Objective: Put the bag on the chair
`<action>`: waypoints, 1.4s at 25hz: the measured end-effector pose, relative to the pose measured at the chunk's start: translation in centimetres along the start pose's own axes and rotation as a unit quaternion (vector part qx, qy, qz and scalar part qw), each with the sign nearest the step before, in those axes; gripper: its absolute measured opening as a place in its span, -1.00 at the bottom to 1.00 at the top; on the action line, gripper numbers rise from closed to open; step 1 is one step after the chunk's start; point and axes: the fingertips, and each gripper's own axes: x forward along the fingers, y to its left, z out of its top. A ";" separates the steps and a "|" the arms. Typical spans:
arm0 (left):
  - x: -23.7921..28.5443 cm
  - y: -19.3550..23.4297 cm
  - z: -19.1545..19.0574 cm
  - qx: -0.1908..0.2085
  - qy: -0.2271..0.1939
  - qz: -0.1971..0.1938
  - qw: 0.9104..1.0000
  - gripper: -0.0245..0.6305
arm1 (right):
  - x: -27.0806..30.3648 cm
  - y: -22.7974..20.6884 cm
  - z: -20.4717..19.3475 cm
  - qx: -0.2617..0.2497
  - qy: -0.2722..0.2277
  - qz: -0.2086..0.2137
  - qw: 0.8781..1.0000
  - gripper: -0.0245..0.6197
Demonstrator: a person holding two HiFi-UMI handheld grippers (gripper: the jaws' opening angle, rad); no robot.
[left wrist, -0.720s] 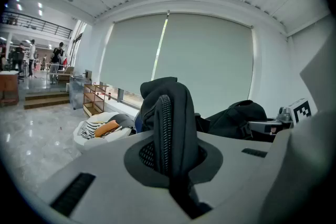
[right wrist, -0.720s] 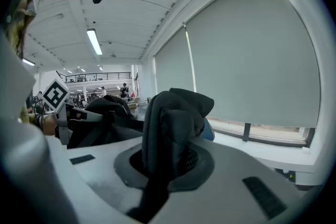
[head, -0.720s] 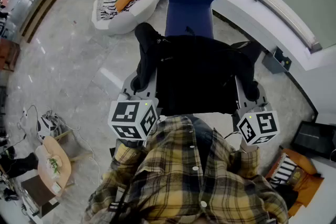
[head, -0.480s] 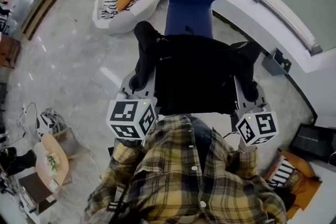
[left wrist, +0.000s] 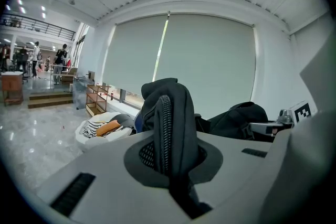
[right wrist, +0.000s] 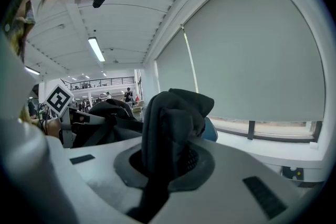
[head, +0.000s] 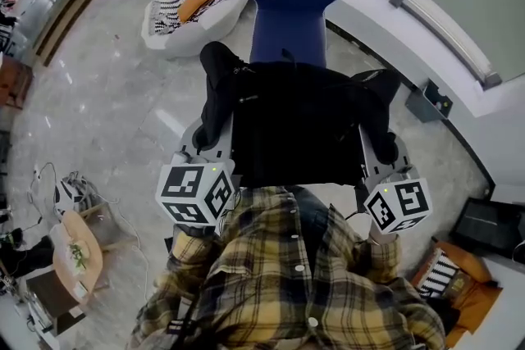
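Against the earlier frames little has changed. The left gripper (head: 215,134) and the right gripper (head: 385,147) keep their hold, and the bag (head: 299,123) has drifted only slightly up and left in the head view. The blue chair (head: 291,4) has shifted with it, so the two stand in much the same relation.

The bag hangs between the grippers at the centre of the frame and overlaps the chair's lower part. It hides the seat, so we cannot tell whether it touches the seat. Our plaid shirt (head: 287,275) cuts off the bag's near edge and both hands.

The head view does not show the jaws, but the gripper views do. In the left gripper view the jaws are nearly together, pinching a ribbed black strap (left wrist: 165,128). In the right gripper view they are clamped just as narrowly on a folded dark strap (right wrist: 168,128), with a sliver of the chair's blue behind it. Only the head view shows the whole bag. The white beanbag (head: 193,4) at upper left also appears in the left gripper view.
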 end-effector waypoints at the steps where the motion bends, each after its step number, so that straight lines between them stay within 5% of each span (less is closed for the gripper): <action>1: 0.1 0.0 0.0 -0.002 0.001 0.000 1.000 -0.83 | 0.1 -0.1 0.0 0.001 0.001 0.001 1.000 -0.81; 11: 4.0 1.9 0.5 -0.004 0.012 0.002 1.000 -0.83 | 4.1 -1.4 -0.1 0.003 0.017 0.002 1.000 -0.81; 35: 23.8 14.8 11.6 0.009 0.017 -0.039 0.999 -0.83 | 27.3 -6.0 7.5 -0.011 0.023 -0.035 0.999 -0.80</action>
